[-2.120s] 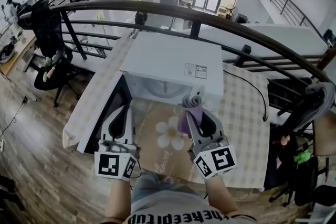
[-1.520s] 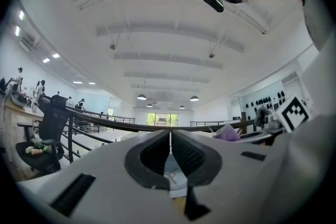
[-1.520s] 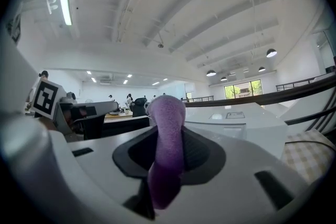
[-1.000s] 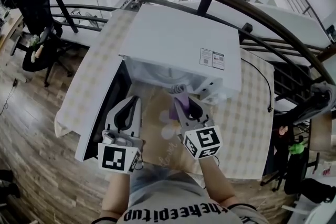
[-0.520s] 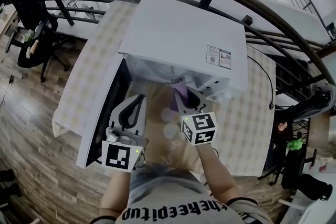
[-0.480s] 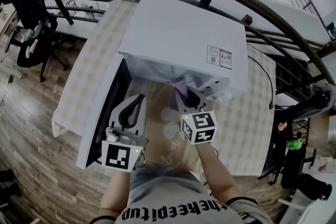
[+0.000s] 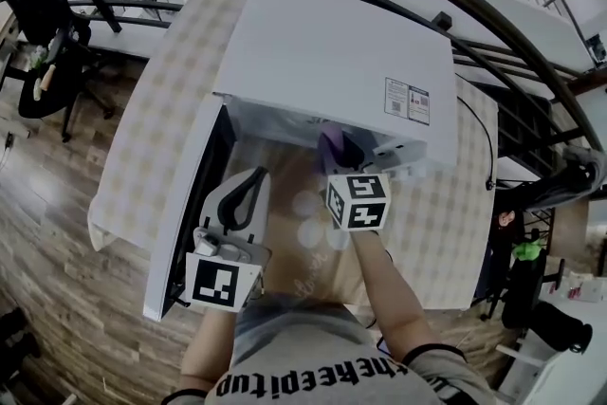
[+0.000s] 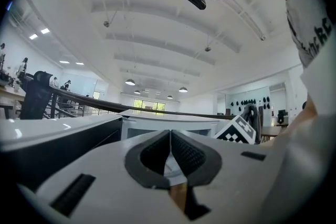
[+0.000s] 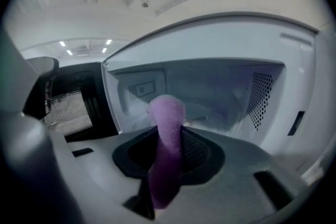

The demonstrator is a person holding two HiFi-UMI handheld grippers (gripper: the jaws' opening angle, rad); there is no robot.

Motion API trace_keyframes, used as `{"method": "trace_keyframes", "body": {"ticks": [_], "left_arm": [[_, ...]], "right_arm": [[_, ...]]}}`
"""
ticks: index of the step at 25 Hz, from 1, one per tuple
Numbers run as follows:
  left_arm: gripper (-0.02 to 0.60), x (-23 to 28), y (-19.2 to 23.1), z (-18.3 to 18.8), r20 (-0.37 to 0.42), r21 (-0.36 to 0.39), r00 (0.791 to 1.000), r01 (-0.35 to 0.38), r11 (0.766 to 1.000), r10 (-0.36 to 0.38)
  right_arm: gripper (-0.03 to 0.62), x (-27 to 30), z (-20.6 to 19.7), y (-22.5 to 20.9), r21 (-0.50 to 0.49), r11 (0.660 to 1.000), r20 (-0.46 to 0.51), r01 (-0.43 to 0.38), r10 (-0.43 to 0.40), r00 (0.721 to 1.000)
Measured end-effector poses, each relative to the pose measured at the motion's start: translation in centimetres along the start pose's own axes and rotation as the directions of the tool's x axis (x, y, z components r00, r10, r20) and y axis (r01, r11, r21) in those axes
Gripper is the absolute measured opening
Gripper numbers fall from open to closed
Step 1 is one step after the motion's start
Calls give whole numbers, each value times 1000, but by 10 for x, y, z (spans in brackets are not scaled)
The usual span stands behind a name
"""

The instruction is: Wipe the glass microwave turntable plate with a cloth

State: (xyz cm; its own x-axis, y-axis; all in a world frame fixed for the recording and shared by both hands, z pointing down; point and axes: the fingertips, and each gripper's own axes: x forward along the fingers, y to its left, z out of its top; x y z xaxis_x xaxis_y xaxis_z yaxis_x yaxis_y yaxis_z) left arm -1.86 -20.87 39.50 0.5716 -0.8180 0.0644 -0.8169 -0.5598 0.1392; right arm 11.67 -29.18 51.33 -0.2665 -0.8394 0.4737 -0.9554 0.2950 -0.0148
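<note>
Clamps the purple cloth (image 9: 167,123) in the right gripper (image 9: 168,140), both jaws pressed on its sides. Stands the cloth upright at lower middle of the right gripper view, long axis running along the jaws, rounded tip pointing up into the open microwave (image 9: 220,81). Reaches, in the head view, from the marker cube at centre up to the cavity mouth, with the right gripper (image 7: 340,150) and cloth (image 7: 331,144) just at the opening's edge. Shows little inside the cavity: only a pale, glassy shape on its floor just behind the cloth tip, seemingly the plate (image 9: 206,113), too faint to tell its tilt.

Holds the left gripper (image 7: 254,177) lower left of centre, outside the cavity and beside the open door (image 7: 185,213). Presses the left gripper (image 8: 170,136) jaws together on nothing, tips meeting at a line.

Rests the white microwave (image 7: 322,43) on a checked table (image 7: 446,204), with a tan flower-print mat (image 7: 299,270) in front of the opening. Curves a dark railing (image 7: 493,14) across the top and right of the frame, above wood floor (image 7: 47,204) at the left.
</note>
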Motion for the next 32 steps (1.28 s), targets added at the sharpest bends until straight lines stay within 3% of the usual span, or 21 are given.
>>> {"method": "trace_keyframes", "body": {"ticks": [11,19,32], "left_arm": [[12,11,5,-8,-18,-2,999,43,999,-43],[12,12,12,-11,-29,-16,998,51,999,-52],[12,11,18,-12,-26,-25,999,47,999,-48]], "right_arm": [[104,32,-12,-27,-8,993,-108,120,-120,987],[101,49,-26,-34,-92,979,-195,184,-199,960],[95,66,-24,12,-187,982,-218,19,-60,974]]}}
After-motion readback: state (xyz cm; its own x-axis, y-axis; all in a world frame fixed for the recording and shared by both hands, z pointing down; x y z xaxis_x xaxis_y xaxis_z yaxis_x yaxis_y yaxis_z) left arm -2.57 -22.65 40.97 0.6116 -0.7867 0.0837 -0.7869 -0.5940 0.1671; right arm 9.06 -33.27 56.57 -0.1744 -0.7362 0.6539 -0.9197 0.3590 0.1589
